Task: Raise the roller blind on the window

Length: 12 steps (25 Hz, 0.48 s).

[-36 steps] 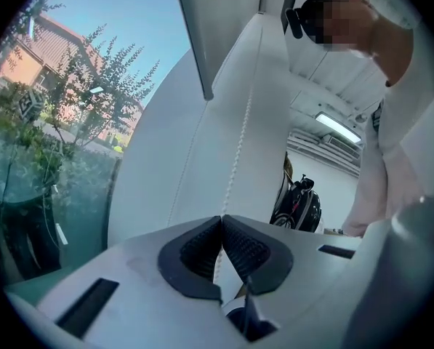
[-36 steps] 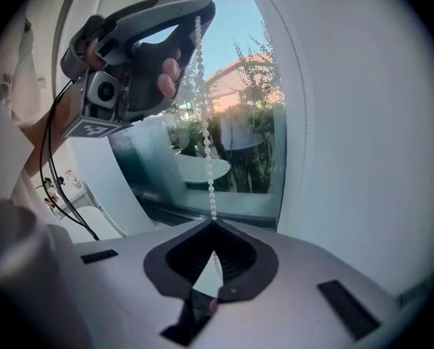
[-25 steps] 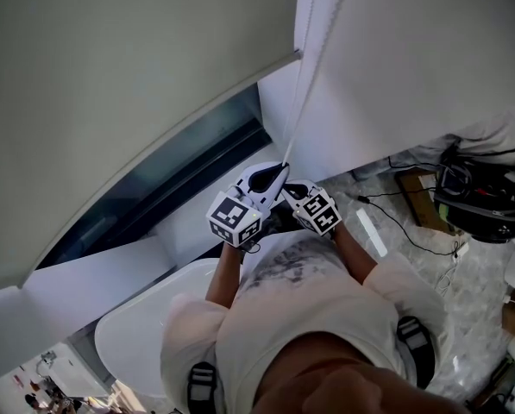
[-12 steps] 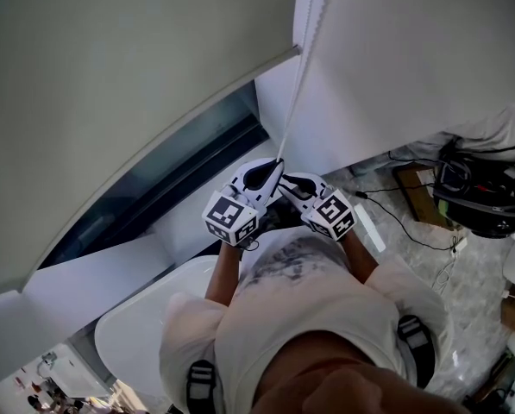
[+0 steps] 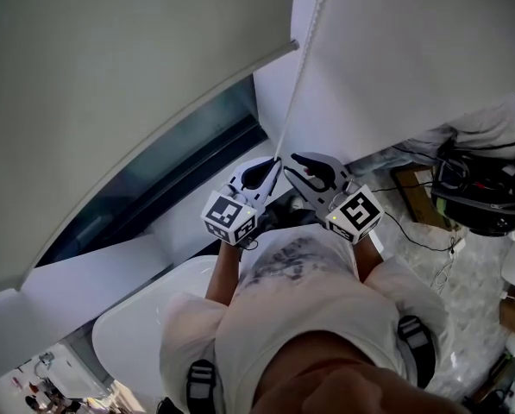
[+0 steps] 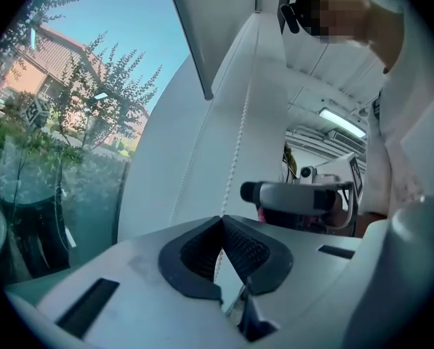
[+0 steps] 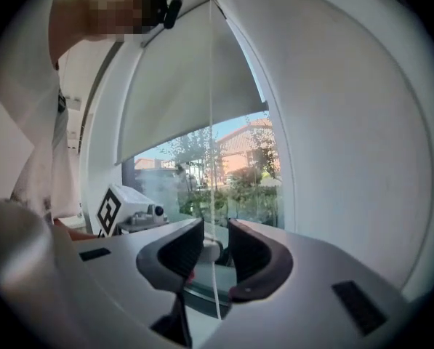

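Note:
The grey roller blind (image 5: 128, 76) hangs partway down the window, its bottom bar slanting across the head view; it also shows in the right gripper view as the blind (image 7: 180, 93). A white bead chain (image 5: 301, 65) drops from the top to my grippers. My left gripper (image 5: 277, 162) is shut on the chain, which rises taut from its pads as the chain (image 6: 238, 140) in the left gripper view. My right gripper (image 5: 290, 168) sits just right of it and a little higher. It stands open (image 7: 215, 233) with the chain (image 7: 210, 122) running loose between its fingers.
Behind the chain rises a white window frame (image 5: 395, 76). Dark window glass (image 5: 179, 171) shows below the blind. A white rounded surface (image 5: 136, 317) lies low at the left. Cables and black gear (image 5: 477, 201) are on the marbled floor at the right, beside a person's white sleeve (image 5: 490, 132).
My right gripper has risen along the chain from beside the left gripper to above it and tilted up. The left gripper has stayed put, still clamped on the chain.

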Available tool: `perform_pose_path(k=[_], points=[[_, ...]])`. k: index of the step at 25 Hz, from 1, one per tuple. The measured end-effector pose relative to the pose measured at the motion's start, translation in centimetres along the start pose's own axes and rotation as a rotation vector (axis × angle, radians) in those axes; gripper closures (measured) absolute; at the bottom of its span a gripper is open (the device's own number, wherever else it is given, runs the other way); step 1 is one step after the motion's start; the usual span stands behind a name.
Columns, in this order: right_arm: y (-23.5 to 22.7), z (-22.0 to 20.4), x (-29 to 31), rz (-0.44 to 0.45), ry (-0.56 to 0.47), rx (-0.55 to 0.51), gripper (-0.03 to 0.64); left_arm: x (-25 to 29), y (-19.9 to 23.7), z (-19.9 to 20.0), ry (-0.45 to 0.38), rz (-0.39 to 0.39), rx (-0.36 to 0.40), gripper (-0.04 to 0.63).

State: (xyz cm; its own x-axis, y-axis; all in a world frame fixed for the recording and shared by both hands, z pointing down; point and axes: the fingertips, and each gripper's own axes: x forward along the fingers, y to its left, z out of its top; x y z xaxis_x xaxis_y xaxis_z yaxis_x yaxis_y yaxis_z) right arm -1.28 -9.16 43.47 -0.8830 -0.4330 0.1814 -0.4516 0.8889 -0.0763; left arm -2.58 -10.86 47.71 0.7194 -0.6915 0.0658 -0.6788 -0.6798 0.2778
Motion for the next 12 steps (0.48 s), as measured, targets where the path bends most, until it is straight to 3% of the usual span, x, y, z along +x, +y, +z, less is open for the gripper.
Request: perform_pose_path(k=[12], points=[[-0.6, 13.4, 0.8, 0.008, -0.267, -0.178, 0.472, 0.9, 0.6, -0.9, -0.002, 0.015, 0.01, 0.588]])
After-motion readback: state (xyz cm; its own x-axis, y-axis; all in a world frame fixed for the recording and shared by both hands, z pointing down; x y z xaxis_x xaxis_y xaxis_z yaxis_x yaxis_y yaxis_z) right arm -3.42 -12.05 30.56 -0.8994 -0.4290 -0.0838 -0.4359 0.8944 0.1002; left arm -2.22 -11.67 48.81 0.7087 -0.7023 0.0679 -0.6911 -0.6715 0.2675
